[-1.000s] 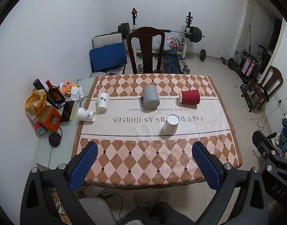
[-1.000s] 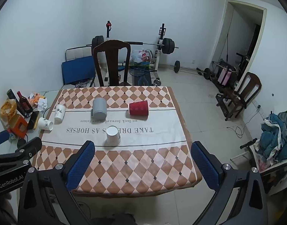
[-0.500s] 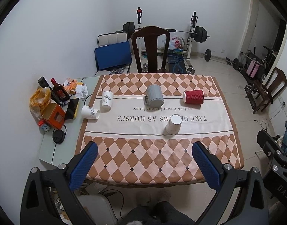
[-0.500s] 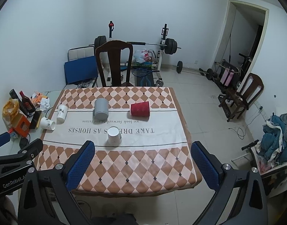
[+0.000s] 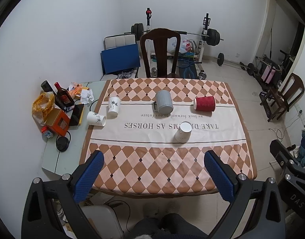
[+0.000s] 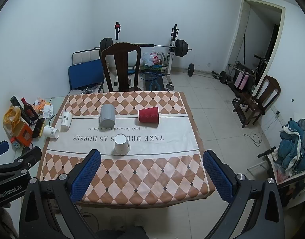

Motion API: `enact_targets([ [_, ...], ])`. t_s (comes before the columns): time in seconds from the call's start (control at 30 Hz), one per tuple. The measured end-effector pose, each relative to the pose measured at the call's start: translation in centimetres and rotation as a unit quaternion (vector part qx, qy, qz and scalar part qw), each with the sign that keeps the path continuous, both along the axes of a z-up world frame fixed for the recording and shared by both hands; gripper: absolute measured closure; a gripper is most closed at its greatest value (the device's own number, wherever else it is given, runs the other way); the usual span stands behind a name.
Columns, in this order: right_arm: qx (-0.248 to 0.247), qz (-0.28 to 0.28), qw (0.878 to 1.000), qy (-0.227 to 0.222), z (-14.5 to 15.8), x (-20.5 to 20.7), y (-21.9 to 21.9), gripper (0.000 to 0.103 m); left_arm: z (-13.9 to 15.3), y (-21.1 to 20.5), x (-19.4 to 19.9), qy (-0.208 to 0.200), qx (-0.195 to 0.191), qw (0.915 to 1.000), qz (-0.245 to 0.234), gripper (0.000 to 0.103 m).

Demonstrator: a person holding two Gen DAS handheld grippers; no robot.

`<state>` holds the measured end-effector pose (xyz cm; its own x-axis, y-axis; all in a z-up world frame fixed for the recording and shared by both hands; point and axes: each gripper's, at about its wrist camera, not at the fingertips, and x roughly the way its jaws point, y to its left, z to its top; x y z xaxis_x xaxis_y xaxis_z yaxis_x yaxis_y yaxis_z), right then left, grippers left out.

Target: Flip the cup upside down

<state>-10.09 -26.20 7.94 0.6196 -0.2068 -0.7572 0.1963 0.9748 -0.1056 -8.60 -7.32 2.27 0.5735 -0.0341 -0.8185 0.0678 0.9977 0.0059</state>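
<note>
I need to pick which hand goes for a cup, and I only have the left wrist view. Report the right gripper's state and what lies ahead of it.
Observer: The right gripper is open, with nothing between its pads.
Operator: Tell me where the upside-down white cup sits relative to it.
Observer: The white cup is ahead of it, nearer its left finger than its right.
Operator: Now place the red cup.
Observer: The red cup lies on its side farther back, roughly centred between the two fingers.
</note>
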Motion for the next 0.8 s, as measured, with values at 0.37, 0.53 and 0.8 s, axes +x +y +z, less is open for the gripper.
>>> enact_targets([
  [0.37,0.003,0.002,1.0,-0.001,0.28,0.04,0.26,0.0,0.4,-0.17,-0.25,-0.001,0.004,1.0,0.003,0.0],
  [0.53,0.004,0.001,1.0,-0.001,0.4,0.07,0.28,0.0,0.51,0.25,-0.21,-0.002,0.004,1.0,0.007,0.0],
  [0.8,0.002,0.002,1.0,-0.001,0.71,0.03,0.51,0.0,0.54,0.48,-0.17,-0.003,0.002,1.0,0.006,0.0],
])
